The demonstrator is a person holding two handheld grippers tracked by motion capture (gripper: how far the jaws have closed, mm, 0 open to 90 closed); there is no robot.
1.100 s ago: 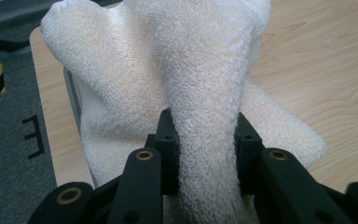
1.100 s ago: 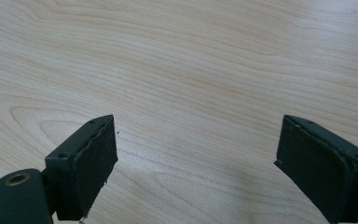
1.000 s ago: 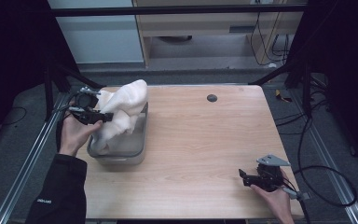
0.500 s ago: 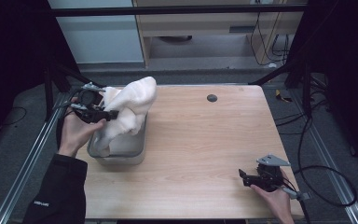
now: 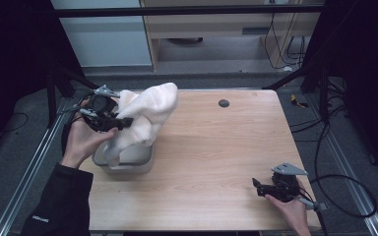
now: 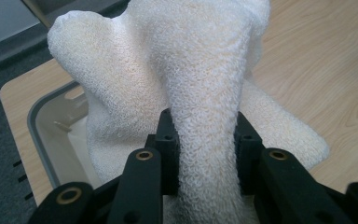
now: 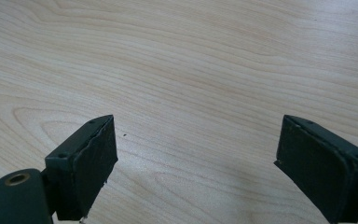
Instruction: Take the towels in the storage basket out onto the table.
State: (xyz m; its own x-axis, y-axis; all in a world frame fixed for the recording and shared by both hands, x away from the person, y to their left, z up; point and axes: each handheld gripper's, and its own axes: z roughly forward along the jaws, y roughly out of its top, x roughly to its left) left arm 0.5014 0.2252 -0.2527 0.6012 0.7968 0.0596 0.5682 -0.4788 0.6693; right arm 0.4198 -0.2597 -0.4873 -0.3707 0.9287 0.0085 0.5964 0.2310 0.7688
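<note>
The big wooden table [image 5: 216, 162] has a grey tub [image 5: 128, 160] near its left edge, and a fluffy white towel [image 5: 145, 115] is bunched up in a tall lump, with its bottom end hanging into the tub. The left gripper [image 5: 120, 123] is squeezed tight on a thick fold of the towel, above the tub. The right gripper [image 5: 257, 187] sits low by the table's near right corner with its jaws wide apart, holding nothing.

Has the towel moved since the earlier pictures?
Yes. The towel has risen and swung toward the table's middle, judged against the grey bin, gripped by the left gripper.
</note>
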